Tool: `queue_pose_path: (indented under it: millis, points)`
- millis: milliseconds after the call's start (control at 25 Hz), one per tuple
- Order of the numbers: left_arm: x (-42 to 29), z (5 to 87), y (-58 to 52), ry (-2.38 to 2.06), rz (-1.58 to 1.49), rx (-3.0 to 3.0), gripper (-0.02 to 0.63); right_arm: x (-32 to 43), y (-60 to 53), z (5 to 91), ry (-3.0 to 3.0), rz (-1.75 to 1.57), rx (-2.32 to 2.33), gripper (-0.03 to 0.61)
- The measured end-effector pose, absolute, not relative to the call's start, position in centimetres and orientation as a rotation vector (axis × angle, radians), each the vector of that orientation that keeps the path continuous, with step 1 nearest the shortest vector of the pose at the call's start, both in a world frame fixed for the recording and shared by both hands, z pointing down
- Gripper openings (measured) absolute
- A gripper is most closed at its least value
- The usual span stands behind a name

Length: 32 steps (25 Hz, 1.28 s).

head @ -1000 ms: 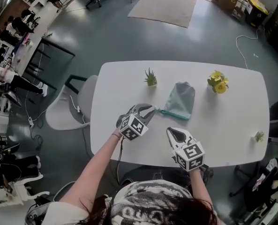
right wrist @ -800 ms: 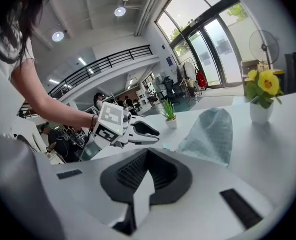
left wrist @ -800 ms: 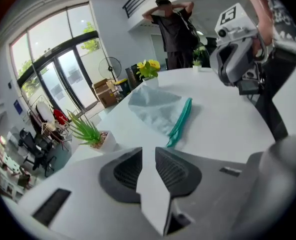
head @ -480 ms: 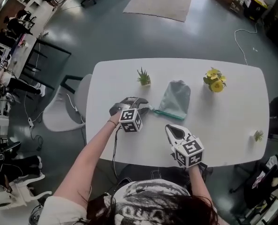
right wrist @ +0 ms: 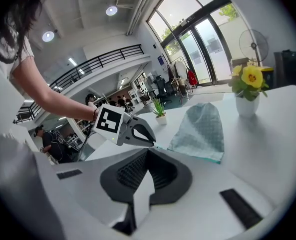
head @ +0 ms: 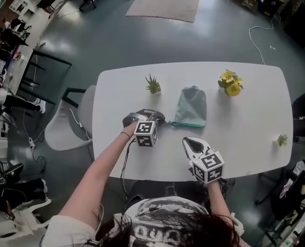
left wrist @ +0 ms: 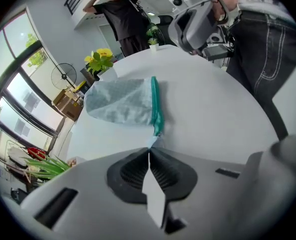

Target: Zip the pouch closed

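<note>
Your left tool (left wrist: 148, 151) has just clamped the zipper tab (left wrist: 152, 142) at 7 o'clock of the pouch (head: 191, 106); your right tool (right wrist: 147, 151) hovers shut, empty. Zipping seems unstarted.

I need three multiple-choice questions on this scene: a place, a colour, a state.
1. Where does the pouch lie? A between the green plant and the yellow flowers; B left of both; C right of both.
2. Its zipper edge is: A red; B black; C teal.
3. The right tongs are: A open; B shut, empty; C shut on the pouch.
Key: 1 A, it sits on the table between them; 2 C, a teal band runs along its mouth; 3 B, they are closed with nothing between.
</note>
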<state>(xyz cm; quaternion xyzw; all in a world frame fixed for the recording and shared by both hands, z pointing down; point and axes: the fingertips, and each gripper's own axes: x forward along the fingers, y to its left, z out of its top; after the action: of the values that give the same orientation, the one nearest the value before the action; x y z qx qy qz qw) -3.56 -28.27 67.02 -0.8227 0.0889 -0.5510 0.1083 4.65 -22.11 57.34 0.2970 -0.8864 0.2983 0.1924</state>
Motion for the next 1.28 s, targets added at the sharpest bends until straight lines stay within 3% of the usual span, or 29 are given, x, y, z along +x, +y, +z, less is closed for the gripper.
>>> queue_pose_path:
  millis: [440, 520, 960, 1120, 1280]
  points:
    - [-1.6, 63.8, -21.8, 0.411, -1.524, -2.884, 0.012, 2.8, -19.2, 59.0, -2.389, 0.780, 0.899, -0.008]
    - [-1.5, 63.6, -20.7, 0.426, -1.516, -2.891, 0.012, 2.5, -18.4, 59.5, -2.367, 0.738, 0.886, 0.027]
    - [-2.1, 60.3, -15.4, 0.607, -1.393, -3.035, 0.012, 0.3, -14.3, 61.8, -2.304, 0.750, 0.865, 0.077]
    - [-2.0, 59.6, -13.9, 0.623, -1.342, -3.089, 0.012, -0.5, -13.3, 62.0, -2.292, 0.751, 0.878, 0.069]
    - [-2.2, 59.4, -12.9, 0.622, -1.321, -3.099, 0.012, -0.6, -12.7, 61.6, -2.294, 0.744, 0.912, 0.005]
